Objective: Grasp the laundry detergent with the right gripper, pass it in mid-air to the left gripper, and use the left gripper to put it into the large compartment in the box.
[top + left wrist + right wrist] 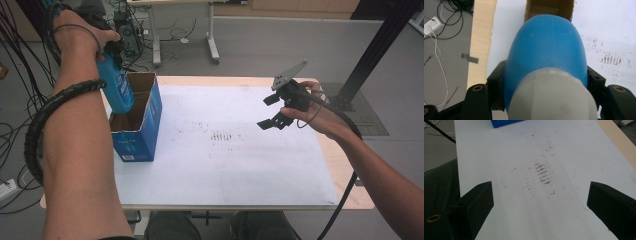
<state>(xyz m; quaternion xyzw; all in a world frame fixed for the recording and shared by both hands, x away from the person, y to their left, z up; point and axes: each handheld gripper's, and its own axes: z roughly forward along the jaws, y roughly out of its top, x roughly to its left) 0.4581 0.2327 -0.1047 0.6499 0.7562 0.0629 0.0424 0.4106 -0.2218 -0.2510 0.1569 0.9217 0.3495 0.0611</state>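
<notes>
A blue bottle (pixel 118 86) is clamped between the jaws of the left hand-held gripper (pixel 111 50), which is held above the left end of the worktop (pixel 240 165). The bottle is pointed downward, with its base over the open top of a blue box (pixel 137 131); whether the base is already past the rim cannot be told. In the left gripper view the bottle (pixel 546 47) is seen from its pale grey cap (pixel 554 96) end, the black jaws are pressed against both its sides, and the brown inside of the box (pixel 549 8) is seen just beyond it. The box is stood upright near the worktop's left edge.

The right hand-held gripper (pixel 274 109) is held over the right part of the worktop, well apart from the box, with its jaws spread wide and nothing between them. In the right gripper view, brown smudges (pixel 543 173) are seen on the white sheet (pixel 574 150) below it.
</notes>
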